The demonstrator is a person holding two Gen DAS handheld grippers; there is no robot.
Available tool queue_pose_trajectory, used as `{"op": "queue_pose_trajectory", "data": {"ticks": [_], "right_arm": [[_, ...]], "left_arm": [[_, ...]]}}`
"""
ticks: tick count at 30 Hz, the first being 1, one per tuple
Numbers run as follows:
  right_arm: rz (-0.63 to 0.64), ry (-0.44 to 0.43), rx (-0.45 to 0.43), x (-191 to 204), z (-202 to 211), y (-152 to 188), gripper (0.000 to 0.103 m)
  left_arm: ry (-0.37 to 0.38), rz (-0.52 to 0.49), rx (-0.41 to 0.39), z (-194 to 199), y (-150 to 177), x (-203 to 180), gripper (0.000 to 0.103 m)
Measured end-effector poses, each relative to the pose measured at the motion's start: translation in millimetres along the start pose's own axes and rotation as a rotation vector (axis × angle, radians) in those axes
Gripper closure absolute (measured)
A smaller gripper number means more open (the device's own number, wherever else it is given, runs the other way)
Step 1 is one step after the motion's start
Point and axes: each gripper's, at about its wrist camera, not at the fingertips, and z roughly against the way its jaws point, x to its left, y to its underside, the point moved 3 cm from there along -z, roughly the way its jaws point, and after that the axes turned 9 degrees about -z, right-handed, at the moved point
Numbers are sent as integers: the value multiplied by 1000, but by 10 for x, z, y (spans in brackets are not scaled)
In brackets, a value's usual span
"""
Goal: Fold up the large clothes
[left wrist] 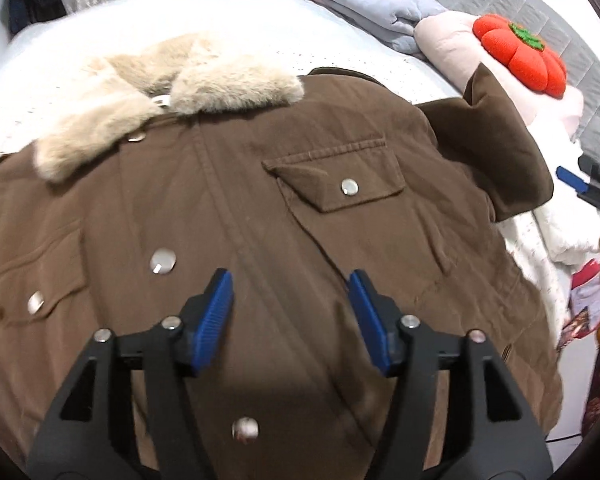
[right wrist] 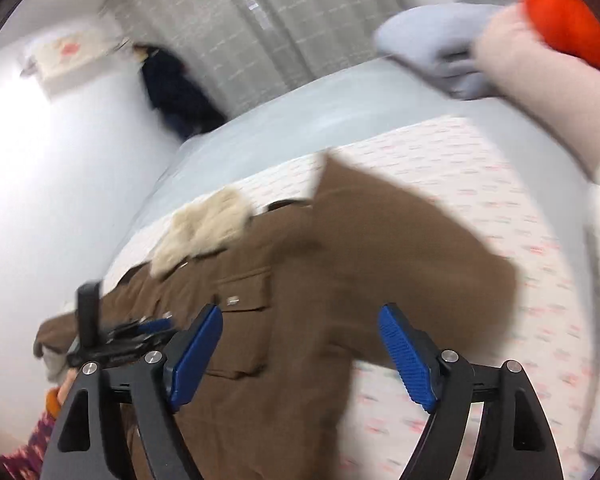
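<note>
A red pumpkin cushion (left wrist: 520,58) rests on seemingly folded pale bedding (left wrist: 364,4).

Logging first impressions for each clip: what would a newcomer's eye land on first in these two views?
First the big brown jacket spread front-up over the bed, its beige fur collar at the far end and one sleeve folded in at the right. Next the bright red pumpkin-shaped cushion on the pink pillow at the far right. In front, the left gripper hangs over the jacket with blue jaws apart and empty.
</note>
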Motion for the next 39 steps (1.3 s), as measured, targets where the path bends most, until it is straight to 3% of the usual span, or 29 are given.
{"op": "queue_pose_trajectory", "data": {"ticks": [5,10,15,19,21,22,24,25,26,29,33,39], "right_arm": [[-211,-40,-35,-710,309,-68,17],[-420,-192,20,-1220,134,-2,17],[-559,-353,26,-1382,-177,-45,17],[-705,-503,-39,-1532,-379,-160,17],[-762,-522,-74,-1597,-449,-217,17],[-790,-528,-87,-1623,-482,-232,21],[-848,-579,-105,-1651,-538,-272,39],[-858,-590,-114,-1639,-543,-304,58],[-840,-572,-132,-1608,-500,-349,77],[-712,-495,-209,-1363,-211,-542,92],[-501,-387,-344,-758,330,-814,94],[-142,-260,-435,548,695,-984,95]], "left_arm": [[-83,21,7,185,171,-112,30],[-78,93,0,398,355,-124,29],[-92,129,-38,599,478,-94,29],[-140,184,-53,692,648,28,29],[-134,223,-47,716,760,103,29],[-135,235,-44,736,810,131,29],[-144,258,-45,781,902,197,29],[-151,268,-48,814,949,237,29],[-160,279,-51,846,990,279,29],[-182,307,-63,942,1075,412,29],[-212,335,-91,1039,1126,564,29],[-230,367,-128,1093,1118,697,29]]}}
